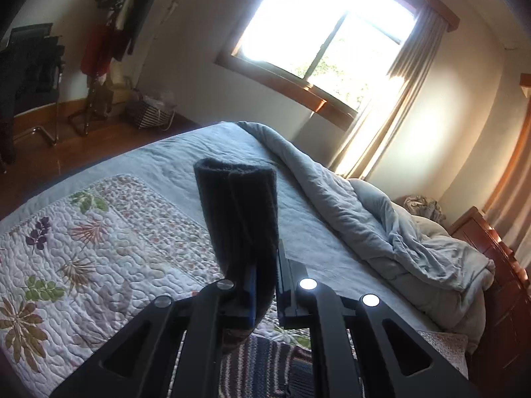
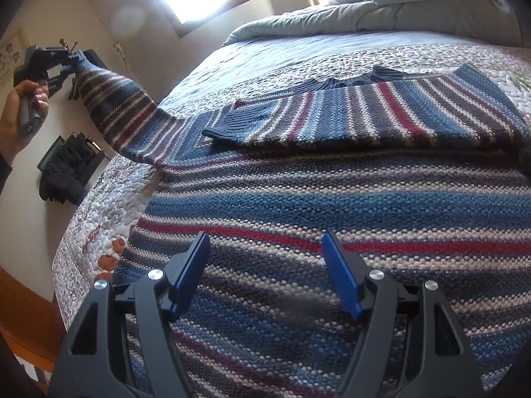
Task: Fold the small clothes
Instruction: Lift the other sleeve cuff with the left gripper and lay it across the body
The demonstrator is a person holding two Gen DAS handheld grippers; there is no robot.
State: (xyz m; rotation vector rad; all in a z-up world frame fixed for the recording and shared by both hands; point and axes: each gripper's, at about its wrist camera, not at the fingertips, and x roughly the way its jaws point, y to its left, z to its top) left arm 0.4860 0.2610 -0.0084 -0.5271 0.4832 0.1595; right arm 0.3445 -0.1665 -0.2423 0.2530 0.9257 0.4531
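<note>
- Pinching the dark ribbed cuff (image 1: 237, 205), the left tongs (image 1: 265, 285) are closed on the sweater's sleeve end, which stands up at the frame centre of the left wrist view
- In the right wrist view the left tongs (image 2: 71, 58) appear at the upper left, holding the sleeve (image 2: 122, 109) raised off the bed (image 2: 252, 56)
- The right tongs (image 2: 265, 258) gape wide with nothing between them, low over the striped sweater (image 2: 332, 199)
- The sleeve's long axis slopes from the upper left down to the body at centre; folding it inward likely falls to the left tongs, being nearer
</note>
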